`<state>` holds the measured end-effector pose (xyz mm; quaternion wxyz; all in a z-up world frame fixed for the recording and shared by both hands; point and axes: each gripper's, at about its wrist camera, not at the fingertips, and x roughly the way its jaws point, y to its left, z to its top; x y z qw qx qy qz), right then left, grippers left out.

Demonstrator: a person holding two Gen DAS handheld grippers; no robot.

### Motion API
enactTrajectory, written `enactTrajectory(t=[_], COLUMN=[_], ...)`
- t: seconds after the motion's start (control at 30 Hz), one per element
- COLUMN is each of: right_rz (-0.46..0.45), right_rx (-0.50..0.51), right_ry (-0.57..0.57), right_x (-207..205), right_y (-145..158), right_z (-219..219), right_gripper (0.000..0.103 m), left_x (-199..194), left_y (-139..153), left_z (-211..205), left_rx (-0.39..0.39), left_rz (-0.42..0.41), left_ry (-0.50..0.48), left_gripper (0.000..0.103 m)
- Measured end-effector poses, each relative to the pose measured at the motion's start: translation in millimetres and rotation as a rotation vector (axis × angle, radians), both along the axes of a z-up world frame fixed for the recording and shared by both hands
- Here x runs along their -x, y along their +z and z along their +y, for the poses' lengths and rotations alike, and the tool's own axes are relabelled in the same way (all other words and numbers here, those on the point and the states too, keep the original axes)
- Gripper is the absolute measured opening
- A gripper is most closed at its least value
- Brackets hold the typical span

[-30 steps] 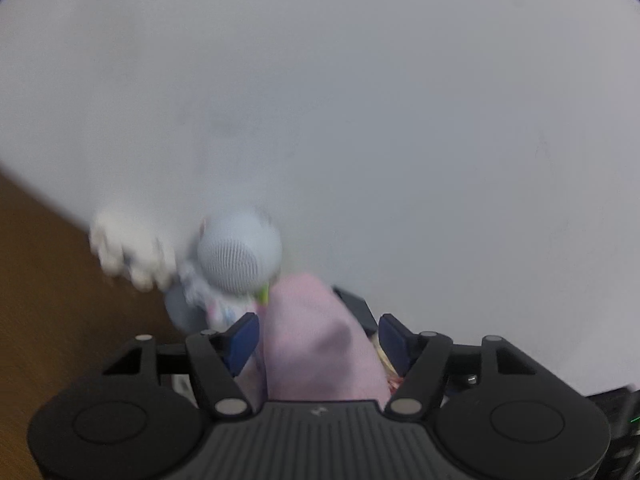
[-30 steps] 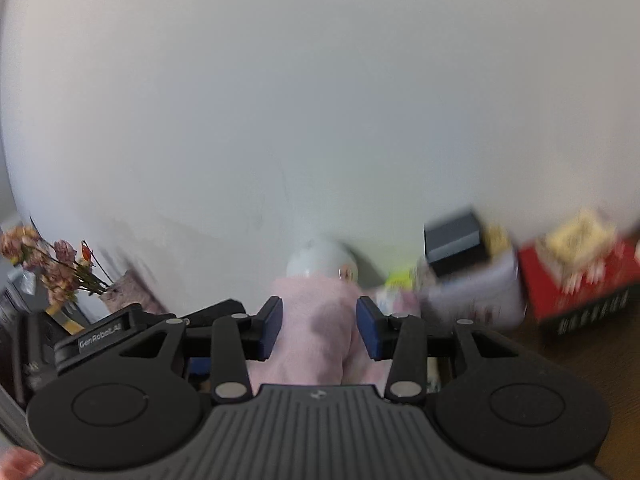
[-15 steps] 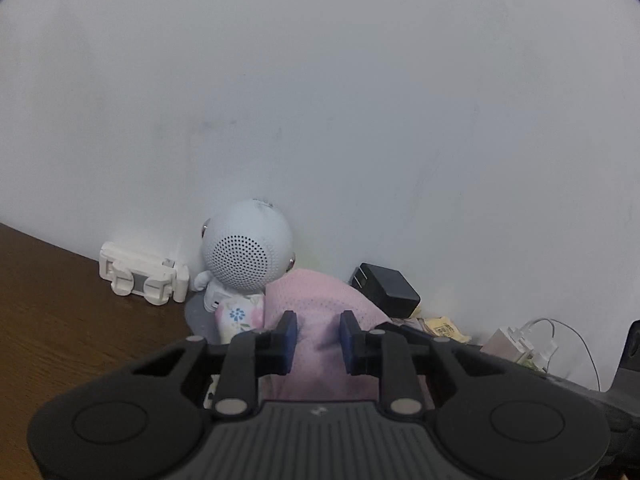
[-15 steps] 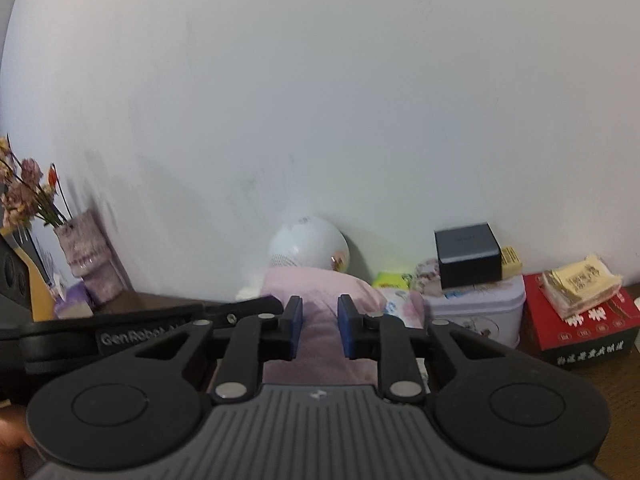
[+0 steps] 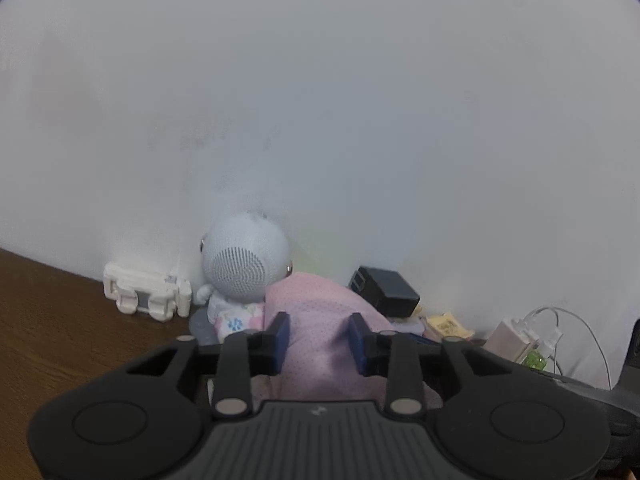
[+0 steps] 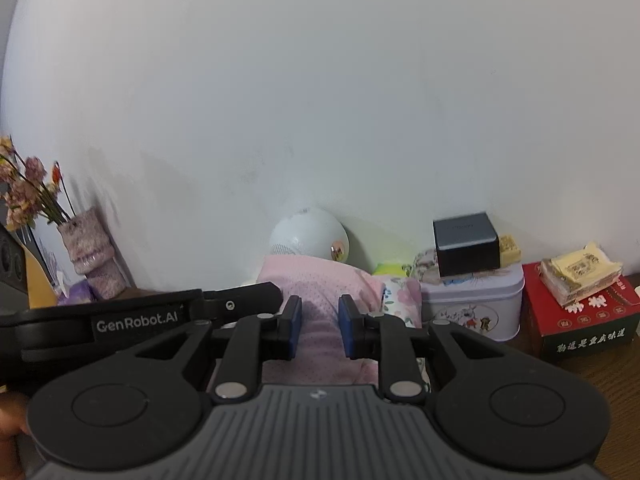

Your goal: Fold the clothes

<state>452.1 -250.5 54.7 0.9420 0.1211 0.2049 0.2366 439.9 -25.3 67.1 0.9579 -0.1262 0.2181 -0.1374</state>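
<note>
Each tool is black plastic with a ribbed grey base. The left tool (image 5: 318,338) and right tool (image 6: 319,326) carry blue pads (image 6: 295,322) and silver screws (image 6: 231,390).

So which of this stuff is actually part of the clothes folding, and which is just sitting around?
Part of the job:
pink garment
left gripper
right gripper

Just lying about:
round white speaker toy
black charger
dried flowers in a vase
white tin
dark box
red carton

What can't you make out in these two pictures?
- Pink cloth: left view, lower part hidden behind the gripper body; fold state unclear.
- Left fingers: whether they pinch the cloth, unclear.
- Red box lettering: right view, too small.
- Cable: left view, end hidden behind dark object.
</note>
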Motion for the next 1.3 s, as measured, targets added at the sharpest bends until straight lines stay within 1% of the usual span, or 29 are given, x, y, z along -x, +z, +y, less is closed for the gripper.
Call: enactTrajectory(t=[0.03,0.07,0.1,0.13,0.17,0.2,0.23,0.27,0.3,0.33,0.37,0.4,0.47,0.5,0.57,0.67,0.73,0.83,0.93,1.03,1.13,1.3], right_rz=[-0.01,-0.019,-0.028,-0.038,-0.051,-0.062,-0.074,-0.086,-0.099,-0.111,-0.122,-0.134,-0.159,-0.172,-0.188,-0.193,-0.19,-0.164,-0.133,-0.113,-0.073,-0.004], right_rx=[-0.005,-0.006,-0.007,-0.004,0.0,0.004,0.006,0.01,0.016,0.024,0.035,0.047,0.073,0.085,0.105,0.126,0.132,0.108,0.093,0.086,0.09,0.113], right_ry=[0.0,0.001,0.002,0.005,0.008,0.01,0.01,0.009,0.007,0.007,0.006,0.002,-0.003,-0.005,0.004,0.015,0.022,0.021,0.009,-0.001,-0.028,-0.096], right_x=[3,6,9,12,16,19,22,26,30,33,37,42,51,56,64,76,83,97,110,126,144,177], right_y=[2,4,5,8,10,12,13,15,16,16,17,17,14,12,8,4,1,-4,-10,-13,-17,-22], right_z=[-2,-3,-4,-5,-5,-6,-6,-6,-5,-5,-4,-2,1,2,5,7,8,6,5,8,10,9], right_gripper=[0.024,0.025,0.026,0.028,0.031,0.033,0.039,0.047,0.052,0.061,0.07,0.074,0.084,0.087,0.097,0.102,0.102,0.103,0.103,0.103,0.103,0.103], left_x=[4,8,12,16,19,23,26,30,34,38,41,48,63,70,81,95,104,119,138,152,167,205], left_y=[2,5,7,9,11,13,15,15,16,16,16,15,11,8,1,-6,-9,-14,-18,-20,-26,-36], left_z=[1,2,2,4,5,7,9,11,12,14,16,16,17,17,20,23,25,25,27,27,25,25], left_rx=[-0.011,-0.023,-0.034,-0.045,-0.054,-0.063,-0.064,-0.066,-0.071,-0.076,-0.081,-0.093,-0.114,-0.118,-0.119,-0.14,-0.164,-0.207,-0.219,-0.233,-0.262,-0.312], left_rz=[-0.012,-0.027,-0.044,-0.056,-0.067,-0.078,-0.087,-0.095,-0.104,-0.113,-0.121,-0.136,-0.165,-0.174,-0.176,-0.169,-0.169,-0.172,-0.174,-0.141,-0.089,-0.095], left_ry=[0.011,0.021,0.03,0.042,0.055,0.068,0.08,0.088,0.093,0.098,0.103,0.115,0.136,0.142,0.141,0.152,0.156,0.172,0.176,0.193,0.224,0.229], left_gripper=[0.054,0.058,0.065,0.072,0.076,0.083,0.088,0.091,0.096,0.1,0.101,0.103,0.103,0.103,0.103,0.103,0.103,0.103,0.103,0.103,0.103,0.103])
